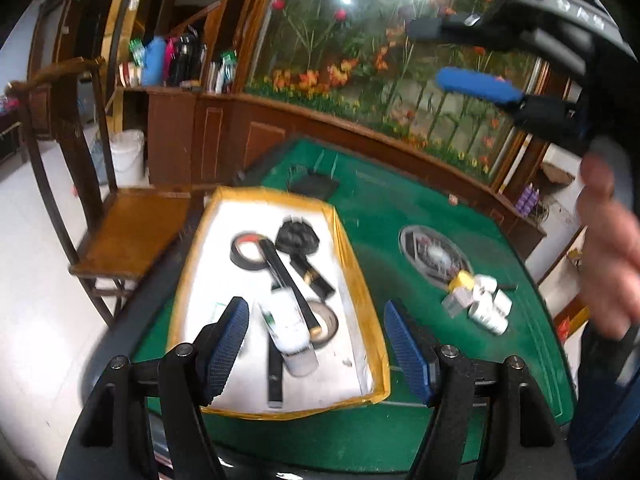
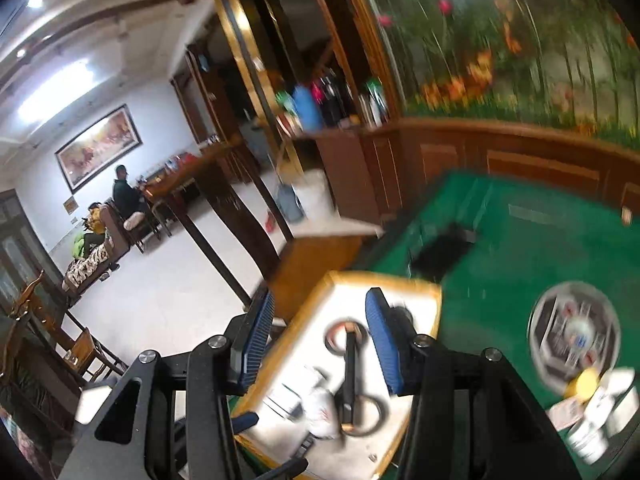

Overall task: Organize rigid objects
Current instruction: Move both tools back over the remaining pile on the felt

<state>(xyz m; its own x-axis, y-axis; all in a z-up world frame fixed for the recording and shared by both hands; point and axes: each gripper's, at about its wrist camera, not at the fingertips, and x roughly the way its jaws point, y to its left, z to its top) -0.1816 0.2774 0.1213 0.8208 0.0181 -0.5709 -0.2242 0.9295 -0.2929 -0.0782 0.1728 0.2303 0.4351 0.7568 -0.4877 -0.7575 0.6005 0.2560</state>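
The left gripper (image 1: 316, 344) hangs with its blue pads spread wide and nothing between them, just above the near end of the yellow-rimmed tray (image 1: 360, 272); the right gripper (image 2: 320, 344) is likewise agape and empty, over the same tray's left half.

By my reading the sorting is well advanced but unfinished. Inside the tray lie a white tube (image 1: 288, 328), a long black stick (image 1: 288, 276) crossing it, a black tape roll (image 1: 250, 250) toward the far end, a second roll (image 1: 326, 322) partly under the tube, a dark ribbed cap (image 1: 298, 236) at the far end, and a flat black bar (image 1: 275, 376) nearest the jaws. Still outside, on the green table (image 1: 380, 208) to the right of the tray, sits a cluster of small white bottles (image 1: 488, 304) with a yellow piece (image 1: 460, 280) touching them; a flat black item (image 1: 314, 186) lies just beyond the tray's far rim. Those look like the remainder.

Both views are motion-smeared, the right wrist one badly; labels are unreadable, and what the flat black item is cannot be told. The round metal plate (image 1: 434, 254) set in the table, right of the tray, is blurred too. A bare hand (image 1: 612, 264) at the frame's right edge is cut off.
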